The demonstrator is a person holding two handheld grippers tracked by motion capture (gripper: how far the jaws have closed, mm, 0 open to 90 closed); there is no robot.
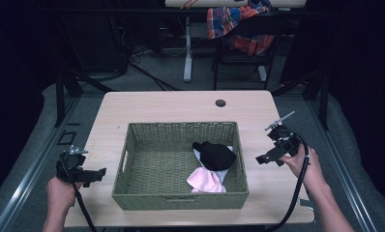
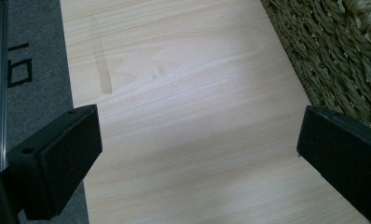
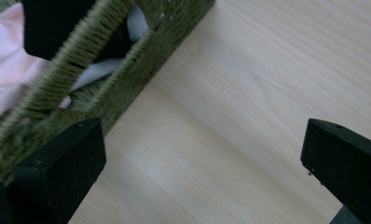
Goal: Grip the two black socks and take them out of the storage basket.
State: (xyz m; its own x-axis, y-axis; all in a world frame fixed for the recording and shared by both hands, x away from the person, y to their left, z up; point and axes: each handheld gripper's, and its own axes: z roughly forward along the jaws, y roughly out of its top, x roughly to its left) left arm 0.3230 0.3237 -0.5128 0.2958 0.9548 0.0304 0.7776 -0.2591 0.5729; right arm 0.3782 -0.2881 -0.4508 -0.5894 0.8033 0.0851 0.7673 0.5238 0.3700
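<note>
Basket (image 1: 181, 164) of woven green on pale wood table (image 1: 171, 104), black cloth (image 1: 214, 155) and pink cloth (image 1: 207, 180) at its right end.
Left gripper (image 1: 96, 175) and right gripper (image 1: 265, 158) held wide open, empty, beside basket; grey carpet (image 1: 152, 77), plaid cloth on chair (image 1: 239, 26) far back.
</note>
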